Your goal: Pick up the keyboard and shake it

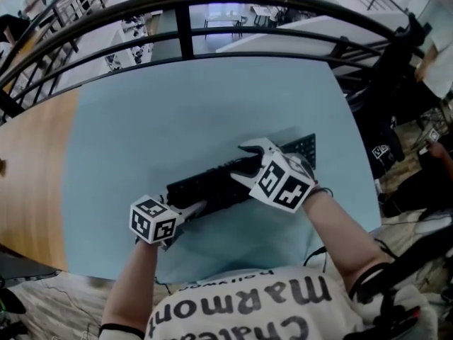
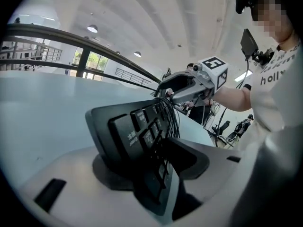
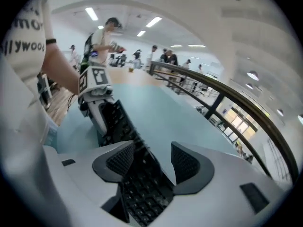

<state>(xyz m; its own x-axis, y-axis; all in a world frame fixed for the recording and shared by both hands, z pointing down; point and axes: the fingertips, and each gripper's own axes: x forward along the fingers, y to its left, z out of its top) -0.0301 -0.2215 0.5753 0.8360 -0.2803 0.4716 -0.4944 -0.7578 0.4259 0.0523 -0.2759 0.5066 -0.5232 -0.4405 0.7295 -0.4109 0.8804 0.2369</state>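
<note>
A black keyboard (image 1: 212, 183) lies slantwise over the teal table (image 1: 177, 112), near its front right. My left gripper (image 1: 195, 207) is shut on the keyboard's near left end; in the left gripper view both pads (image 2: 189, 157) press on the keyboard (image 2: 128, 131). My right gripper (image 1: 244, 165) straddles the keyboard further right. In the right gripper view the keyboard (image 3: 118, 122) runs between the jaws of that gripper (image 3: 151, 162), against the left pad (image 3: 120, 160), with a strip of table showing before the right pad. Whether the keyboard rests on the table I cannot tell.
A dark curved railing (image 1: 184, 20) runs along the table's far edge. The table's left part is bare wood (image 1: 32, 161). The right edge drops off close to the keyboard's far end. People stand in the background (image 3: 104, 37).
</note>
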